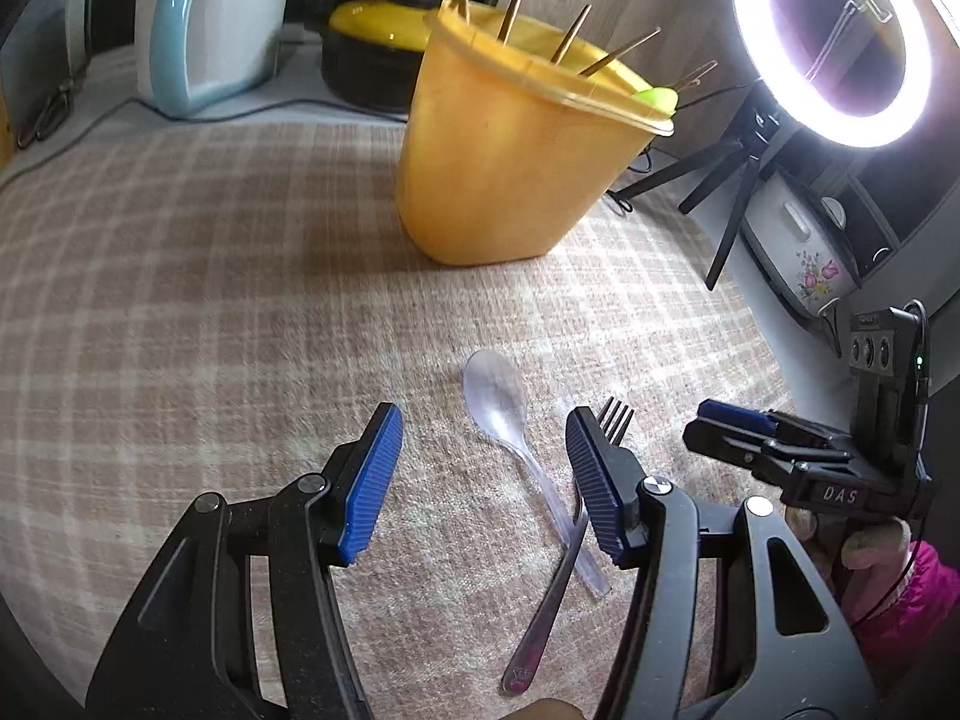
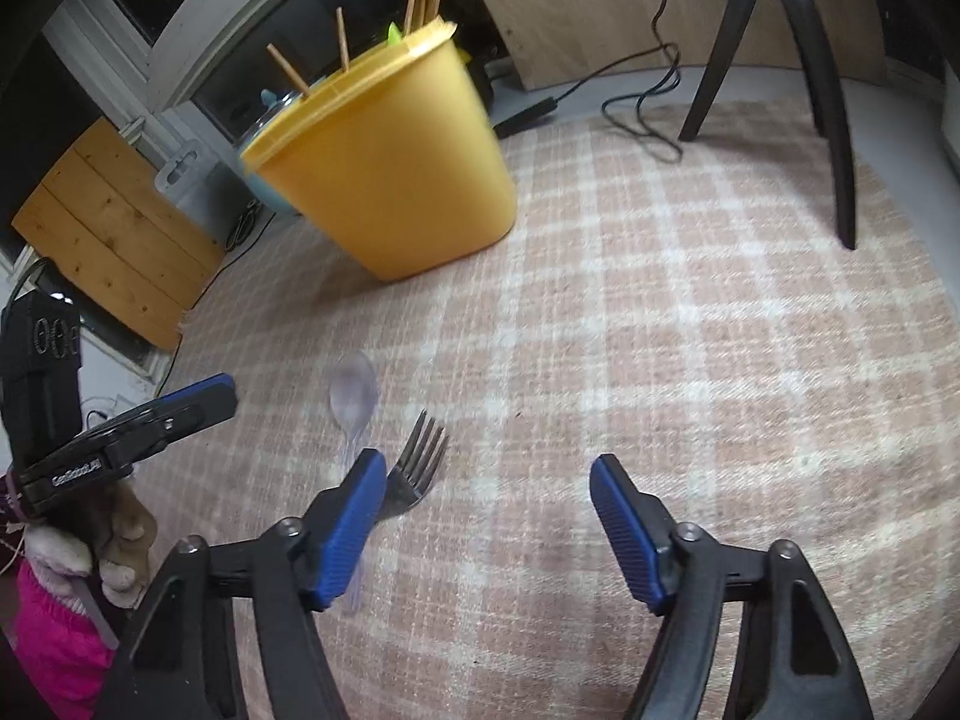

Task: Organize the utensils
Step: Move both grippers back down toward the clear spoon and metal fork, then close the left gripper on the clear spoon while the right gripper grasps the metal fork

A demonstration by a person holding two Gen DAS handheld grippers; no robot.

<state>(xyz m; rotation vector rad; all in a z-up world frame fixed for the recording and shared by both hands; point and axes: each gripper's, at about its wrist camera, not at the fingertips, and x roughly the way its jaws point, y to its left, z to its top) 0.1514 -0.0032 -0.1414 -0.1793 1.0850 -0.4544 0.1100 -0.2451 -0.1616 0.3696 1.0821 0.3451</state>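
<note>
A clear plastic spoon (image 1: 498, 402) (image 2: 354, 396) and a metal fork (image 1: 552, 600) (image 2: 420, 456) lie on the checked cloth (image 1: 180, 312), the fork's handle crossing the spoon's. My left gripper (image 1: 483, 426) is open and low over them, with the spoon bowl between its fingers and the fork tines just behind its right finger. My right gripper (image 2: 485, 468) is open too; the fork lies by its left finger and only cloth shows between its pads. A yellow tub (image 1: 498, 168) (image 2: 396, 168) holding several wooden sticks stands behind.
A ring light (image 1: 834, 42) on a black tripod (image 2: 834, 120) stands at the right, with a cable (image 2: 642, 102) on the cloth. A blue-and-white kettle (image 1: 204, 30), a yellow-lidded pot (image 1: 372, 42) and a floral cooker (image 1: 798, 252) border the table. A pink sleeve (image 1: 900, 594) shows.
</note>
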